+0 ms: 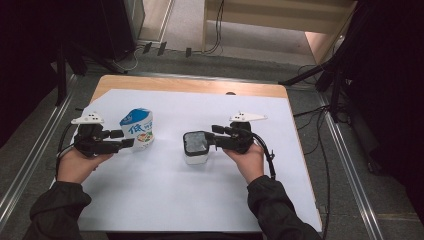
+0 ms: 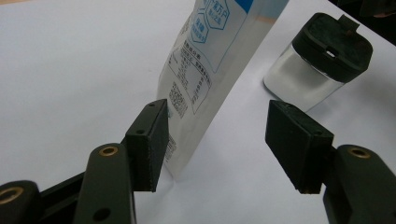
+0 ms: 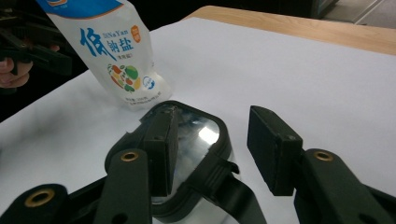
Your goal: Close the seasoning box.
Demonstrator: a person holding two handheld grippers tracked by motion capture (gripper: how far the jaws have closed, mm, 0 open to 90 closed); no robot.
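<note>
the salt pouch (image 1: 138, 128) stands upright on the white sheet (image 1: 165, 195) covering the bench, left of the lidded clear jar (image 1: 196, 147). the left gripper (image 1: 128, 138) has its jaws spread around the pouch's lower edge, one pad touching, the other apart. the right gripper (image 1: 211, 142) hangs over the jar's dark flip lid (image 3: 187, 140), jaws spread, pinching nothing. the pouch looks soft, glossy, bottom-heavy: grip it mid-body. the jar seems rigid and smooth: take its flat sides.
</note>
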